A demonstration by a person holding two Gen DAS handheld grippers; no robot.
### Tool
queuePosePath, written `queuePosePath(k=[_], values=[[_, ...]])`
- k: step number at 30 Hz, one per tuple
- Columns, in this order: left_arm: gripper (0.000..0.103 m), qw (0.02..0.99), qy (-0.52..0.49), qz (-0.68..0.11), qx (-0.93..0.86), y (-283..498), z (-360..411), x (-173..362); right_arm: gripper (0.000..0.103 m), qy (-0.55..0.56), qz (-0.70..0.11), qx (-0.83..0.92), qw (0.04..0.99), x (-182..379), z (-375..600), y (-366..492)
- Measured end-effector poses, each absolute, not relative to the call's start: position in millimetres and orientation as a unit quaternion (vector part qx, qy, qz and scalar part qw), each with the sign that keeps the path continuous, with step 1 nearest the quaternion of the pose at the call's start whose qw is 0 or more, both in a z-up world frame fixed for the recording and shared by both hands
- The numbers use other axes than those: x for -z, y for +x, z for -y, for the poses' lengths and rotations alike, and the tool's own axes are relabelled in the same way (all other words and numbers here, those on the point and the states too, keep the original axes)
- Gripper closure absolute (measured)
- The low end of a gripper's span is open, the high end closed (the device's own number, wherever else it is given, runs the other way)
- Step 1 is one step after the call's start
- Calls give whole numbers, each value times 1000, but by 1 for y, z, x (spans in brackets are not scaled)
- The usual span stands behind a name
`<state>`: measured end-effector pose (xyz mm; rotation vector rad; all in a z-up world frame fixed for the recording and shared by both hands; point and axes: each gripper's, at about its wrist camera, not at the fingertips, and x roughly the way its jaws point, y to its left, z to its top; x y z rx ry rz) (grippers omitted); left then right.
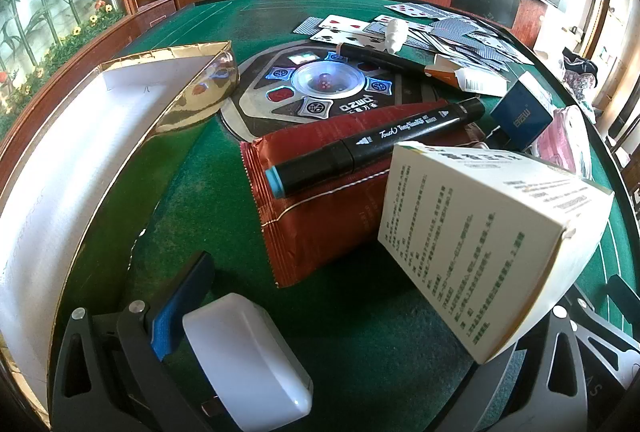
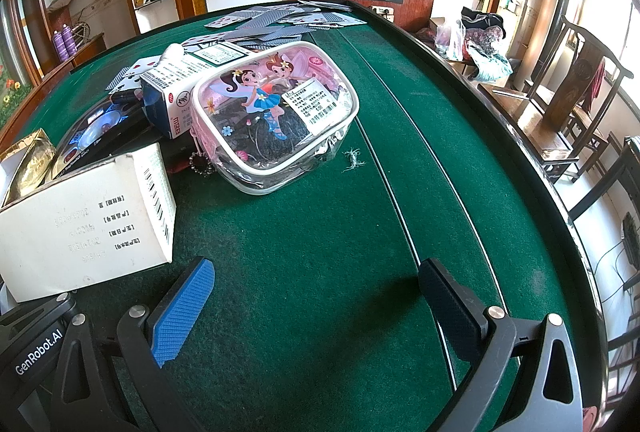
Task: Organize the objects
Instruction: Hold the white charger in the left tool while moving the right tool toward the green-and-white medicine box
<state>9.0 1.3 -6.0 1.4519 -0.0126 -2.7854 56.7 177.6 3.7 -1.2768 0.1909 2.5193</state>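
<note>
Table (image 2: 320, 232): green felt, cluttered on its left half in the right wrist view; bare in front of the right gripper.
Tray (image 1: 60, 159): gold-rimmed, white inside, empty as far as visible; lay left of the white box, long side running away from the camera.
Pouch (image 2: 276, 115): clear, pink cartoon print; lay just right of the white box and beyond it, ahead and left of the right gripper, long axis slanting up to the right.
White box (image 1: 480, 252): taken as landmark; tilted, one end propped on the red packet, right of centre in the left wrist view; long axis slanting toward the camera.
Red packet (image 1: 320, 216): flat, partly under the white box, stretching left of it.
Marker (image 1: 372, 147): black, blue-tipped; across the red packet, just beyond the white box, long axis slanting up to the right.
Charger (image 1: 248, 360): white, left of the white box, close by the left finger (image 1: 184, 308); touching or not, cannot tell.
Left gripper (image 1: 360, 344): spread fully, holding nothing; nearer to the white box, marker and charger.
Right gripper (image 2: 316, 308): spread fully, holding nothing; nearer to the pouch.
</note>
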Motion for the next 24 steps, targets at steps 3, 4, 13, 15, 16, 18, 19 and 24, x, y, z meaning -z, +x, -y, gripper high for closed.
queuePosePath(k=[3, 4, 13, 15, 16, 18, 19, 24], values=[[0, 0, 462, 4, 887, 9, -1, 6, 0, -446, -67, -879, 155, -4, -177, 57], [0, 0, 462, 4, 887, 10, -1, 6, 0, -446, -67, -879, 155, -4, -177, 57], [0, -5, 462, 7, 887, 10, -3, 8, 0, -477, -45, -872, 98, -3, -178, 52], [0, -9, 467, 9, 884, 7, -6, 10, 0, -477, -45, -874, 86, -1, -179, 53], [0, -14, 471, 12, 882, 9, -6, 10, 0, -476, -41, -874, 86, -3, -178, 55], [0, -22, 473, 16, 881, 11, -6, 11, 0, -480, -41, -872, 88, -4, -177, 54], [0, -27, 475, 19, 879, 11, -7, 11, 0, -481, -40, -871, 89, -4, -175, 54], [0, -111, 503, 29, 857, 27, 1, 2, 0, -486, -37, -869, 87, -3, -177, 60]])
